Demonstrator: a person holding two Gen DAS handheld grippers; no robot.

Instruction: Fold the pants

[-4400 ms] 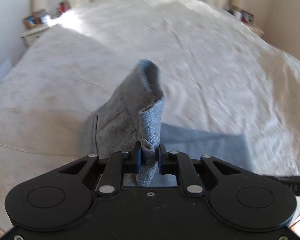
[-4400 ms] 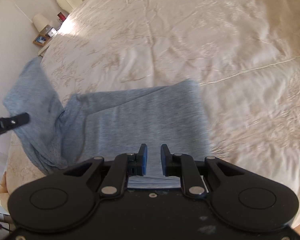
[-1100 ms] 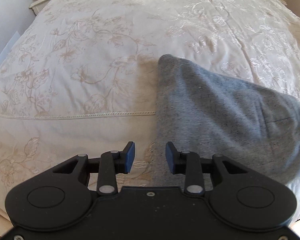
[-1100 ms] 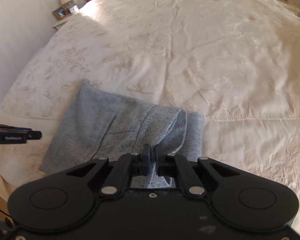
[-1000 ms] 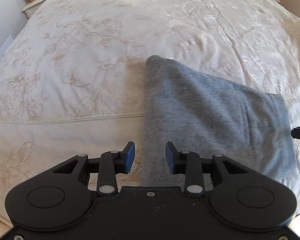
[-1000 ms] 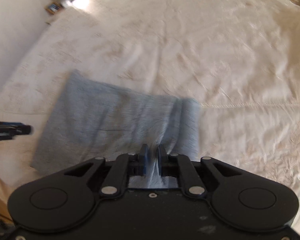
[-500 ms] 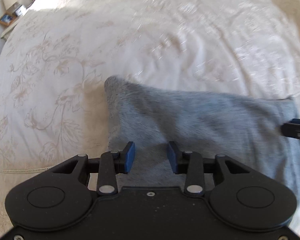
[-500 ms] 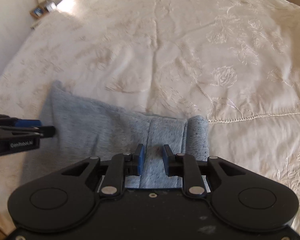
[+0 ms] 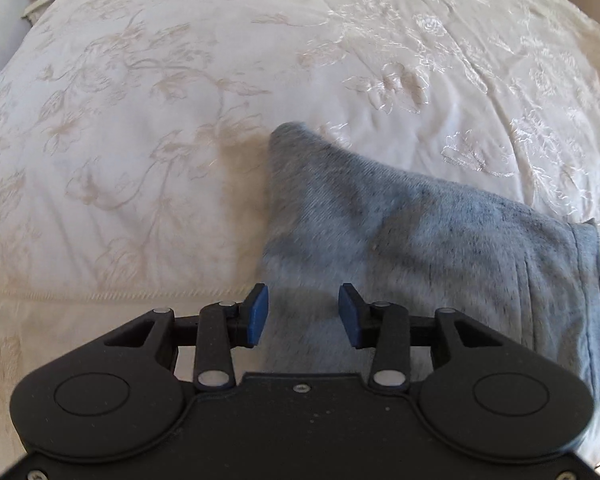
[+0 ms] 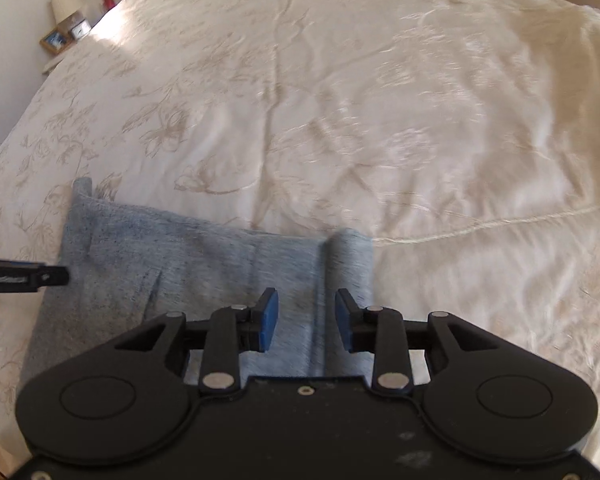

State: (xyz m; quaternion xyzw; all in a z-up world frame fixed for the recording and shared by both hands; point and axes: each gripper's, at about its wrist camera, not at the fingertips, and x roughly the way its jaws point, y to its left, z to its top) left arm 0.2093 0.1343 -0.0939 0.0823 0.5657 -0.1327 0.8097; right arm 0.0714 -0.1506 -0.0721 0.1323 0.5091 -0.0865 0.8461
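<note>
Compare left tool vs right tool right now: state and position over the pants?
The left tool holds a steady open gap; the right tool is opening. Left hangs over the pants' plain side edge; right straddles their raised ridge at the opposite edge. Neither grips cloth, and both point down at the bedspread.

The pants [image 10: 188, 264] lie folded on the bed [image 10: 379, 120], near its front edge. The left gripper [image 9: 301, 314] is above the pants' left end, and the right gripper [image 10: 305, 320] is above their right end. Behind the pants, at the bed's far left corner, stands a nightstand [image 10: 54, 64] with a lamp [image 10: 64, 2] on it.
</note>
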